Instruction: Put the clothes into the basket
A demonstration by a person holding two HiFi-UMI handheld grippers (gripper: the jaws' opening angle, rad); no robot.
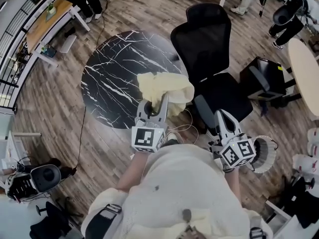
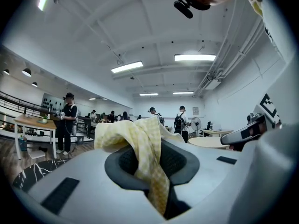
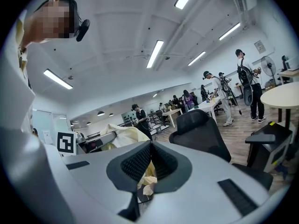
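A crumpled, pale-yellow checked garment [image 1: 165, 86] hangs bunched from the left gripper [image 1: 154, 106], whose jaws pinch it, while the right gripper [image 1: 223, 117] is pressed together.

Place: an open-plan office or shared lab hall.
Landmark: a round black marble-top table [image 1: 114, 78] on a wood-plank floor [image 1: 124, 14].
Seating: a black mesh office chair [image 1: 212, 54] just right of that table.
Desks: a wooden desk [image 1: 47, 16] up-left of the table; a pale round table [image 1: 306, 73] well to its right.
Ceiling: strip lights [image 2: 195, 57] and exposed pipes [image 2: 229, 55].
People: several standing people [image 2: 68, 120] at desks beyond the table.
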